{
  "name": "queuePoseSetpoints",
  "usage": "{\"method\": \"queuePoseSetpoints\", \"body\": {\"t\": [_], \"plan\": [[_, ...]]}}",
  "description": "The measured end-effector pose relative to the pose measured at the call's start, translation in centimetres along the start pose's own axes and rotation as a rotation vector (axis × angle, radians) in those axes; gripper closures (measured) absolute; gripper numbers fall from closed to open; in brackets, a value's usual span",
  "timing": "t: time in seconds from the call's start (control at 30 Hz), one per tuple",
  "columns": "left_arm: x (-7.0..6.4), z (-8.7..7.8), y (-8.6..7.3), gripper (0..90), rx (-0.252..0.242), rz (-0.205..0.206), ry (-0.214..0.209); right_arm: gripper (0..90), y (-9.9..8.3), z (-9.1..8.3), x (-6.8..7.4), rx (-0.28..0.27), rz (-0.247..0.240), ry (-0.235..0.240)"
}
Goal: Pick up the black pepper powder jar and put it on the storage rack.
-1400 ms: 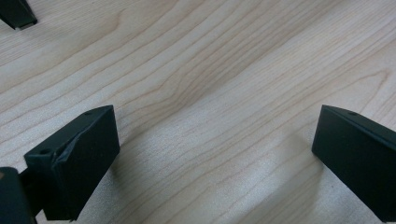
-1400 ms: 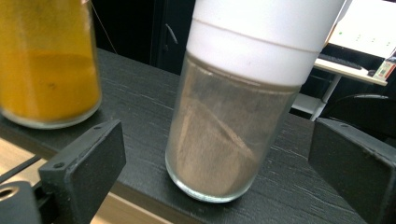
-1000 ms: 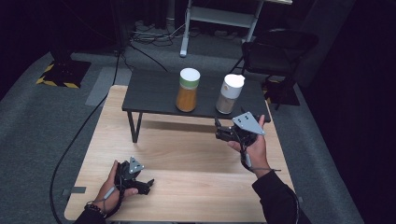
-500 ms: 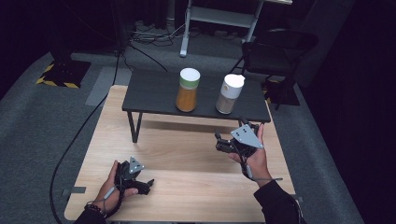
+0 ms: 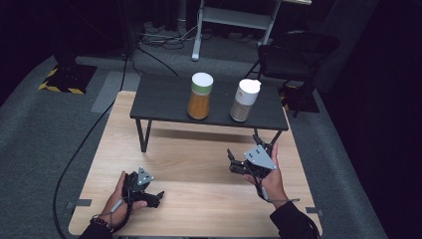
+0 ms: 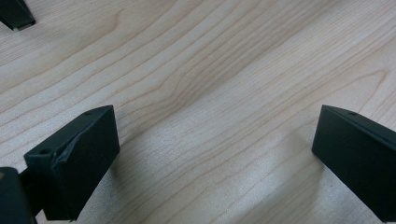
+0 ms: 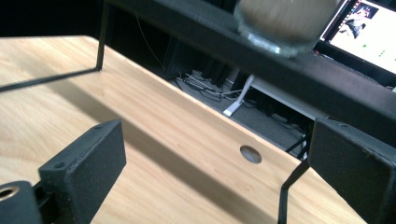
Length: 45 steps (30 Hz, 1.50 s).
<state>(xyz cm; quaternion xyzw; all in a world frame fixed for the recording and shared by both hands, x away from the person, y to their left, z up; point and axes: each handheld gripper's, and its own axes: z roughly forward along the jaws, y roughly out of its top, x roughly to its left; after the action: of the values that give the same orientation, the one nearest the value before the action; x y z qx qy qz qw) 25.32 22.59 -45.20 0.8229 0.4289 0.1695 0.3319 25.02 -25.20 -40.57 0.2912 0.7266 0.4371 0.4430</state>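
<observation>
A light wooden table top is seen from the high view, and on its far half a low black bench-like stand with thin metal legs is set. Two jars are placed on the stand, side by side but apart: an orange-filled jar with a white lid to the left and a pale, brown-filled jar with a white lid to the right. The right gripper is held just above the wood in front of the stand, below the pale jar and well short of it; its jaws are spread wide and nothing is gripped. The left gripper is rested on the wood at the near left, jaws likewise wide apart and empty, with bare wood grain between them.
</observation>
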Motion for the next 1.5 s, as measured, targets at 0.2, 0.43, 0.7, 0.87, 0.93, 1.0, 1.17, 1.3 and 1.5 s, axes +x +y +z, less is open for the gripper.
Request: {"method": "queuePoseSetpoints", "body": {"t": [0.2, 0.43, 0.7, 0.87, 0.93, 1.0, 1.17, 1.3, 1.5], "plan": [[0.0, 0.0, 0.0, 0.8, 0.0, -0.001, 0.0, 4.1, -1.3, -0.6, 0.5, 0.018, 0.04, 0.014], [0.0, 0.0, 0.0, 0.8, 0.0, 0.0, 0.0, 4.1, -2.7, -1.4, 0.9, 0.037, 0.043, 0.033], [0.0, 0.0, 0.0, 0.8, 0.0, 0.001, -0.001, 4.1, -3.5, -1.9, 1.2, 0.052, 0.018, 0.059], [0.0, 0.0, 0.0, 0.8, 0.0, 0.001, -0.001, 4.1, -4.1, -2.3, 1.1, 0.071, 0.006, 0.076], [0.0, 0.0, 0.0, 0.8, 0.0, 0.002, -0.001, 4.1, -4.4, -2.3, 1.0, 0.08, -0.003, 0.083], [0.0, 0.0, 0.0, 0.8, 0.0, 0.002, -0.002, 4.1, -4.6, -2.3, 0.8, 0.093, -0.002, 0.099], [0.0, 0.0, 0.0, 0.8, 0.0, 0.004, -0.003, 4.1, -5.2, -2.5, 0.5, 0.122, -0.018, 0.121], [0.0, 0.0, 0.0, 0.8, -0.001, 0.003, -0.003, 4.1, -5.7, -2.5, 0.5, 0.137, -0.026, 0.131], [0.0, 0.0, 0.0, 0.8, -0.001, 0.003, -0.003, 4.1, -6.4, -2.6, 0.2, 0.158, -0.004, 0.125]]}}
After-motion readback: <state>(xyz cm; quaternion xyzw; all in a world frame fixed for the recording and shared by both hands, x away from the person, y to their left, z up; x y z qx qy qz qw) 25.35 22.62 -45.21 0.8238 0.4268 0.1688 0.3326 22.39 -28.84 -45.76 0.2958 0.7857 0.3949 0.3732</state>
